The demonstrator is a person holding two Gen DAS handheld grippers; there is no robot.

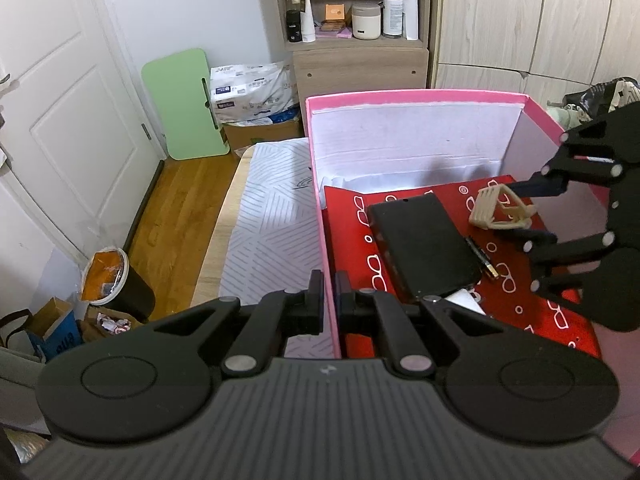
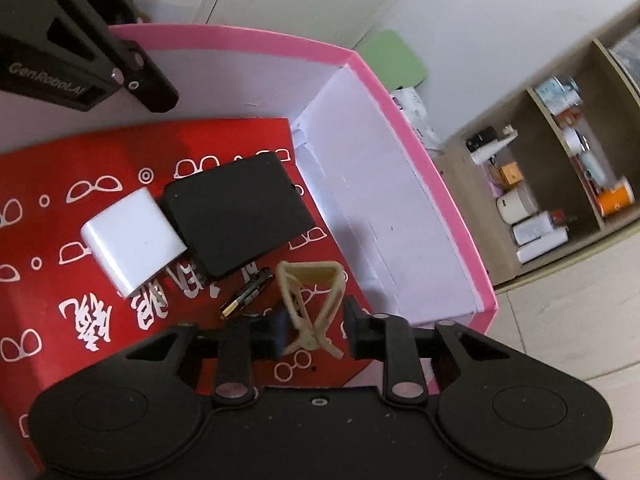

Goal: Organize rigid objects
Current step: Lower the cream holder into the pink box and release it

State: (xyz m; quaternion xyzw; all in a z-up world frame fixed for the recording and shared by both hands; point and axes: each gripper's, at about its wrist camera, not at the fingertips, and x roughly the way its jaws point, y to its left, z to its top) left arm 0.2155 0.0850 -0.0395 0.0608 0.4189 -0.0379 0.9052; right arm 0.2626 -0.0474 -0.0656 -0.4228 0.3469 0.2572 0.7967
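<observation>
Nearest my left-wrist camera, the left gripper [image 1: 329, 304] was clamped on the side wall of the pink box [image 1: 416, 96], one finger outside and one inside; I judged this grip was there to steady the box while the other tool worked within it. My right gripper [image 2: 316, 330] was inside the box with its fingers spread, the beige clip [image 2: 314, 300] lying between them (one finger close against the clip, but I saw no firm grasp). Just beside the clip lay a small battery [image 2: 246, 292], then a black flat case [image 2: 236, 214] with a white charger block [image 2: 132, 240] touching its edge, all resting on a red printed sheet [image 2: 60, 152] on the box floor. In my judgement, the battery and case crowded the clip, leaving little free room for repositioning. Farther off stood a wooden shelf [image 1: 360, 60] carrying bottles and jars.
</observation>
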